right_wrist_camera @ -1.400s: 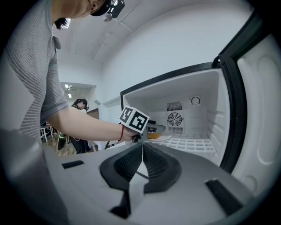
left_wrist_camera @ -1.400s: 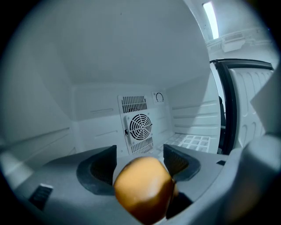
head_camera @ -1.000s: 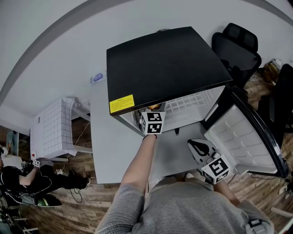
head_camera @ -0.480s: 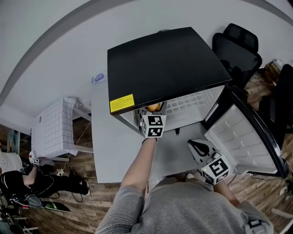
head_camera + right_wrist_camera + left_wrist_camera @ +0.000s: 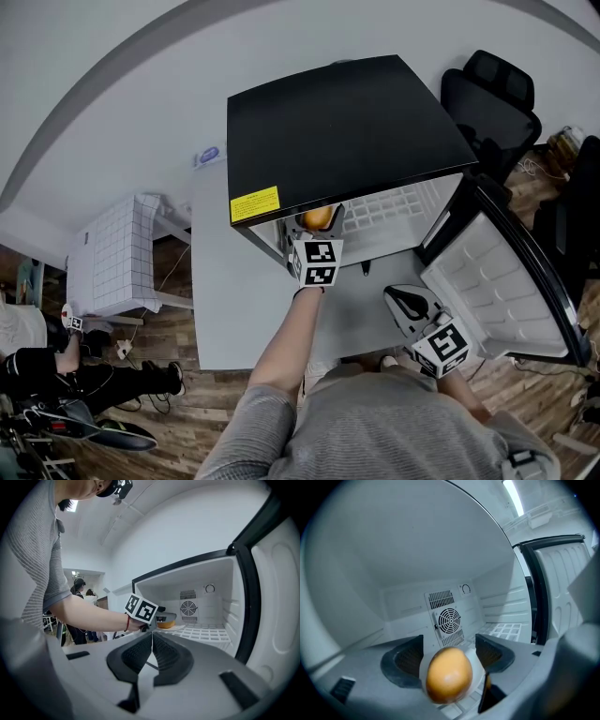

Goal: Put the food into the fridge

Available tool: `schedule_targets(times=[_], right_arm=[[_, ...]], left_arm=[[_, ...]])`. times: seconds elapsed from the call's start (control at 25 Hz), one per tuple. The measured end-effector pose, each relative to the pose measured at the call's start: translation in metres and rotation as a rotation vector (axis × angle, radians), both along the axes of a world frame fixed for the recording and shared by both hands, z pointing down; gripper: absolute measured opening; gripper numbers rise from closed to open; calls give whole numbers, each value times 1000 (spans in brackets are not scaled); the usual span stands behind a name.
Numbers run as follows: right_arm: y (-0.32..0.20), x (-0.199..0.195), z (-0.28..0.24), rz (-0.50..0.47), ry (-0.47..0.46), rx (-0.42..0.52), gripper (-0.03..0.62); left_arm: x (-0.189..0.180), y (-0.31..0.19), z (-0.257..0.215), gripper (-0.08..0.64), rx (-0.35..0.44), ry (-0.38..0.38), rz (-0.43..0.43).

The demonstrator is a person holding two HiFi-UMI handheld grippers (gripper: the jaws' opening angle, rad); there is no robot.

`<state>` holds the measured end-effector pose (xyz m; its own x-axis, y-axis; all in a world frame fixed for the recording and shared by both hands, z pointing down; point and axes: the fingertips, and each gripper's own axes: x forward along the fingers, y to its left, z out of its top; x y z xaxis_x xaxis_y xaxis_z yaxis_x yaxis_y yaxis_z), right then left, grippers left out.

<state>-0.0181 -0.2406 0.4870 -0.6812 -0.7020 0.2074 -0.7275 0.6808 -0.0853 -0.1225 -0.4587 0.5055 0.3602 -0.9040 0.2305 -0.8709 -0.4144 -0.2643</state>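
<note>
l hand-held gripper (image 5: 449,645) jaws apart round food (image 5: 449,676), prob. set on fridge (image 5: 347,131) shelf; r hand-held gripper (image 5: 152,639) together, idle.

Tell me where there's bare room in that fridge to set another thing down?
Free: the wire shelf to the right of the orange food, out to the fridge's right wall and back to the fan grille. Outside, the grey table left of the fridge is bare. Crowded: the shelf's front left, where the food sits between the left gripper's fingers.
</note>
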Motion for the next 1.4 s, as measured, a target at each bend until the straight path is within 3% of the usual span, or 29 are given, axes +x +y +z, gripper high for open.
schedule_targets(times=[0.6,0.92,1.4], right_arm=[[10,6,-7,-34,-5,23,14],[21,13,-11,-58,-7,35,14],[42,22,-14,-93,-8,51,14]], left_arm=[[20,51,-35,334,67,64,66],[17,88,-56,334,100,141,43],[17,114,-62,333,107,165,-4]])
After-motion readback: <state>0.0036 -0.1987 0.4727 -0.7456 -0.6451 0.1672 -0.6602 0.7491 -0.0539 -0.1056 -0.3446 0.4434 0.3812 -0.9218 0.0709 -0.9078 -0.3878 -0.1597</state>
